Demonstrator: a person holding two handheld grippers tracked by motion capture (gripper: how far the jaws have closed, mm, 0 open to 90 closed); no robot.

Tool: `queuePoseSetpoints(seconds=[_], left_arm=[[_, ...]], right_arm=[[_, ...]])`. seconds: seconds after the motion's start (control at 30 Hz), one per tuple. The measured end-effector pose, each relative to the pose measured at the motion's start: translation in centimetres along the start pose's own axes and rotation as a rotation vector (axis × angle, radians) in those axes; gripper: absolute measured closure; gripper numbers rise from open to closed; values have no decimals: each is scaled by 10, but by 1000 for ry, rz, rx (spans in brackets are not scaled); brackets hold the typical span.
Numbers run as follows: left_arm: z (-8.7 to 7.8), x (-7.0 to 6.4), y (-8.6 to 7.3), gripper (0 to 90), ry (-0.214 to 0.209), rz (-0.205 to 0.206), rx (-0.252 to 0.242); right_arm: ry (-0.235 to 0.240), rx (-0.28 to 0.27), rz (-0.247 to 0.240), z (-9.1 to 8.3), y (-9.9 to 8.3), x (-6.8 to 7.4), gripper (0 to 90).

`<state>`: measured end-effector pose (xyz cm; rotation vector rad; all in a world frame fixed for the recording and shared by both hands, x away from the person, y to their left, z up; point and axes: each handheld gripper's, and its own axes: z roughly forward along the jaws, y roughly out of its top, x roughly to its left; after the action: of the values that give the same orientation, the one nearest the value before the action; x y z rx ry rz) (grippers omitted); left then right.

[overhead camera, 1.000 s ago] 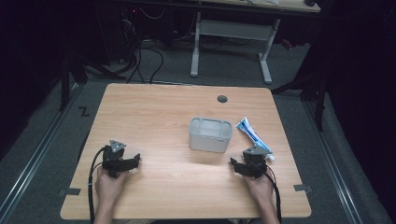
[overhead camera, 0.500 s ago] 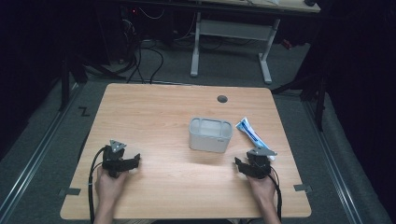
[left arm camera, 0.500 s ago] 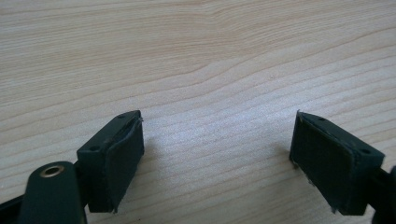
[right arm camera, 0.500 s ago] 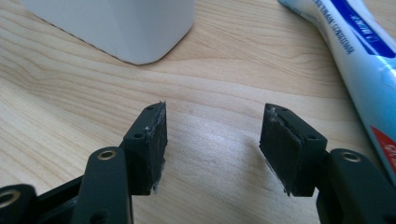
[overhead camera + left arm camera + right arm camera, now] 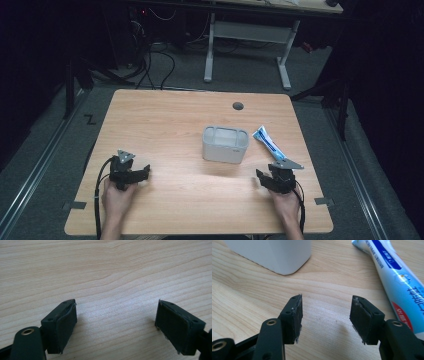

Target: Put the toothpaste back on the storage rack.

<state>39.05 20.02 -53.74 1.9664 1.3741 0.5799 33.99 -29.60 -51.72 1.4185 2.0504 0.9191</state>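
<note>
From above, the left gripper [image 5: 131, 173] and right gripper [image 5: 276, 178] are resting near the wooden tabletop's [image 5: 165, 120] front corners, seemingly waiting. A white rounded-rectangle plastic bin [image 5: 225, 144] is sitting mid-table, a toothpaste tube [image 5: 268, 143] lying toward the right edge. In the left gripper view, its jaws are spreading wide over bare woodgrain. In the right gripper view, jaws are gaping, empty, with the glossy tube just beside them.

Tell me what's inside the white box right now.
From the high view, the white box looks empty, showing a pale floor. Its near wall hides the front strip of that floor.
</note>
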Motion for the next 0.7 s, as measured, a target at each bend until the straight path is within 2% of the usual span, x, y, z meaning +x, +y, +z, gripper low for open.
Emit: queuePoseSetpoints(seconds=[0.43,0.67,0.7], left_arm=[[0,0,0,177,0,3,0],[0,0,0,177,0,2,-1],[0,0,0,178,0,2,-1]], right_arm=[[-15,-24,-1,-15,1,-9,449],[-12,-36,19,-18,2,-14,449],[-2,-45,33,-19,1,-16,444]])
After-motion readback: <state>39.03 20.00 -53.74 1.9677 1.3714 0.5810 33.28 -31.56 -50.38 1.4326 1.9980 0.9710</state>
